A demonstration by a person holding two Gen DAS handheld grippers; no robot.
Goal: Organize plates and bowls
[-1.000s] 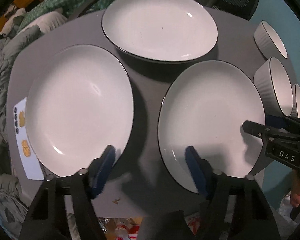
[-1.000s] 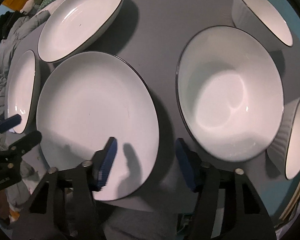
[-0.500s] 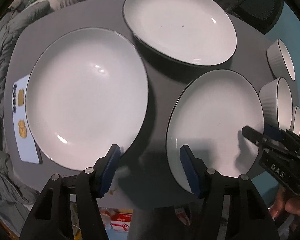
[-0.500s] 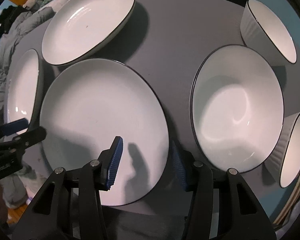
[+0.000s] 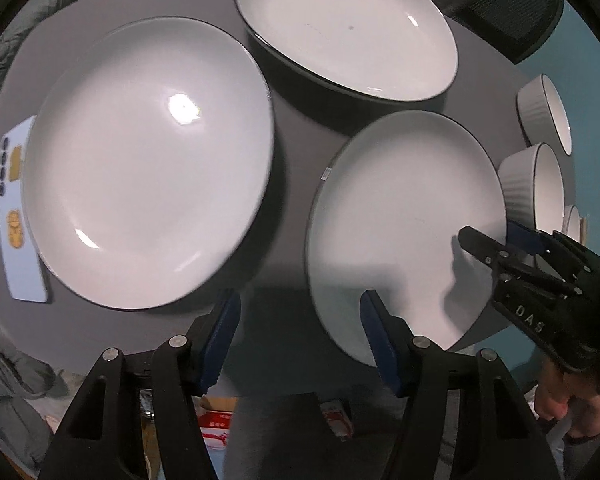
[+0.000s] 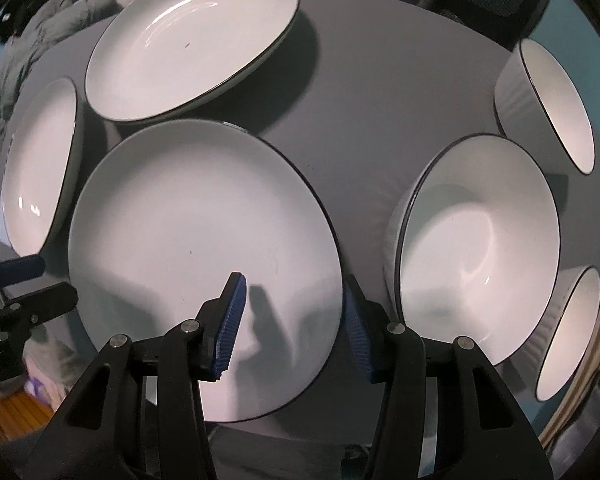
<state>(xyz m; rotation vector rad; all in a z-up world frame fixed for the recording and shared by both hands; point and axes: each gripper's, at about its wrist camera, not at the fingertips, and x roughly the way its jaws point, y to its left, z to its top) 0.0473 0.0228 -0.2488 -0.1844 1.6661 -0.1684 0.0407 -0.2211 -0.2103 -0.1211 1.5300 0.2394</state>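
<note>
**Plates and bowls on the grey table, both grippers above them**

In the left wrist view, a blue card (image 5: 18,216) lies at the left edge of the table (image 5: 300,148), partly under the left plate (image 5: 148,164). Next to the right comes the far plate (image 5: 348,28), at the top, and then the near plate (image 5: 404,232) toward the front edge. The three plates are white with a thin dark rim; they lie near each other, and I cannot tell if any of them touch. The left gripper (image 5: 298,334) hangs above the gap between the left plate and the near plate. Its jaws stand about half open and hold nothing. At the right side of the table three ribbed bowls are in a row: the far bowl (image 5: 544,116), the middle bowl (image 5: 532,188) and the near bowl (image 5: 573,222), which is mostly hidden.

In the right wrist view, the right gripper (image 6: 294,326) is over the right edge of the near plate (image 6: 196,248). Its blue pads (image 6: 232,324) stand on the two sides of this rim, one over the plate and one over the table beside it, and they do not press on it. The jaws are partly open. The middle bowl (image 6: 480,248) is just to the right of the gripper, with the far bowl (image 6: 548,108) and the near bowl (image 6: 568,332) beside it.
</note>
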